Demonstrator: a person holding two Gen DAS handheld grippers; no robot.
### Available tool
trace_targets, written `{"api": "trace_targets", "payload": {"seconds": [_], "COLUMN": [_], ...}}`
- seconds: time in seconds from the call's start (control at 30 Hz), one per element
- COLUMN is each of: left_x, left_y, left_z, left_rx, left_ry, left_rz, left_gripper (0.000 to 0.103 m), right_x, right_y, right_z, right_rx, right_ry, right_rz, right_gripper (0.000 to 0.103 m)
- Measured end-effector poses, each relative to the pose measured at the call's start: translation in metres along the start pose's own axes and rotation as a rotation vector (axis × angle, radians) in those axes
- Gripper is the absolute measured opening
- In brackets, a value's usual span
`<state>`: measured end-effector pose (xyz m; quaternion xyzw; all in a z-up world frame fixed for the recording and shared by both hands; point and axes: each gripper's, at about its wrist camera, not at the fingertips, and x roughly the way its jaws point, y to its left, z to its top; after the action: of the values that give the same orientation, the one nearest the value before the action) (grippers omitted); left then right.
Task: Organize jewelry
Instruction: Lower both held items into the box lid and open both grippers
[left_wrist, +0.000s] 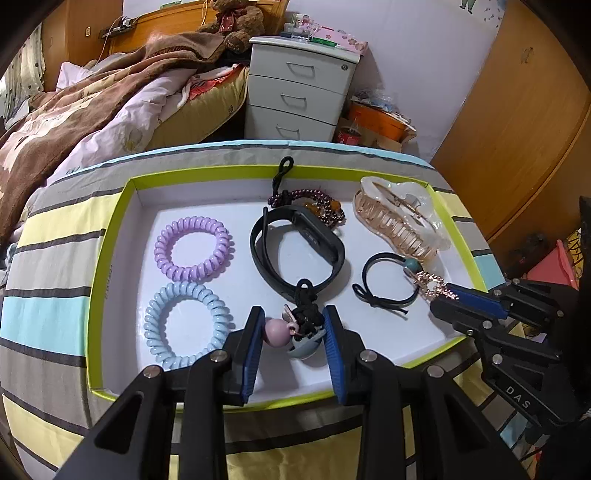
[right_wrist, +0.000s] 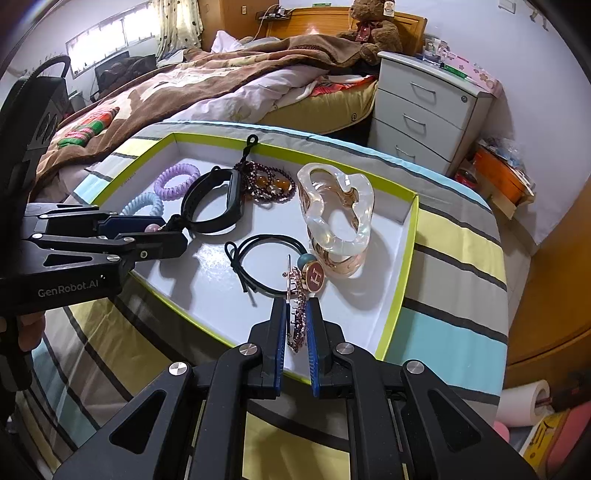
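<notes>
A white tray with a lime-green rim (left_wrist: 96, 295) (right_wrist: 405, 258) lies on a striped cloth. My left gripper (left_wrist: 293, 332) (right_wrist: 168, 230) is shut on a charm with a pink bead (left_wrist: 276, 332), a black knotted cord and a grey shell, low over the tray's near edge. At the tray's near right corner my right gripper (right_wrist: 296, 321) (left_wrist: 448, 295) is shut on a rose-gold rhinestone hair clip (right_wrist: 297, 325). Inside the tray lie a purple coil tie (left_wrist: 194, 247), a blue coil tie (left_wrist: 186, 325), a black wristband (left_wrist: 295, 247), a purple bead bracelet (left_wrist: 314, 206), a clear claw clip (right_wrist: 338, 214) and a black hair tie (right_wrist: 266, 258).
The striped cloth (left_wrist: 51, 273) covers the surface around the tray. Beyond it are a bed with a brown blanket (left_wrist: 85, 96), a white drawer cabinet (left_wrist: 295, 88) and wooden doors (left_wrist: 517, 129) on the right. A person's hand (right_wrist: 31, 328) holds the left gripper.
</notes>
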<state>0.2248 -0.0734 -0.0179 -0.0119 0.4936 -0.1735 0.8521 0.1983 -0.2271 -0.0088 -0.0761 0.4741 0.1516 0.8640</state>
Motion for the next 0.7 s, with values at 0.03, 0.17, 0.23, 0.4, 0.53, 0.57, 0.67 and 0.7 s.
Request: {"api": "trace_targets", "payload": {"seconds": [0.03, 0.17, 0.23, 0.4, 0.53, 0.57, 0.67, 0.7], "left_x": [0.0011, 0.0013, 0.0017, 0.0019, 0.0012, 0.0012, 0.0015, 0.0015], "left_y": [0.0003, -0.0003, 0.0, 0.0013, -0.0003, -0.0002, 0.0004, 0.0003], "left_z": [0.0, -0.0003, 0.0, 0.0008, 0.0008, 0.0009, 0.0015, 0.0016], "left_rx": [-0.003, -0.001, -0.002, 0.001, 0.004, 0.005, 0.003, 0.005], "left_ry": [0.005, 0.005, 0.007, 0.011, 0.014, 0.015, 0.016, 0.017], "left_rz": [0.0, 0.005, 0.007, 0.015, 0.022, 0.024, 0.03, 0.032], "left_gripper": [0.034, 0.034, 0.034, 0.034, 0.034, 0.034, 0.034, 0.035], "right_x": [-0.0003, 0.0, 0.0001, 0.0005, 0.0007, 0.0006, 0.0003, 0.0003], "right_y": [0.0003, 0.0015, 0.0014, 0.0016, 0.0019, 0.0014, 0.0004, -0.0001], "right_z": [0.0002, 0.0009, 0.0008, 0.0006, 0.0004, 0.0004, 0.0004, 0.0003], "right_rx": [0.0, 0.002, 0.004, 0.002, -0.007, -0.006, 0.0, 0.004], "right_ry": [0.0, 0.001, 0.0, 0.003, 0.005, 0.005, 0.005, 0.005], "right_rz": [-0.001, -0.007, -0.007, -0.008, -0.02, -0.021, -0.023, -0.024], "right_gripper": [0.011, 0.011, 0.011, 0.011, 0.012, 0.013, 0.015, 0.015]}}
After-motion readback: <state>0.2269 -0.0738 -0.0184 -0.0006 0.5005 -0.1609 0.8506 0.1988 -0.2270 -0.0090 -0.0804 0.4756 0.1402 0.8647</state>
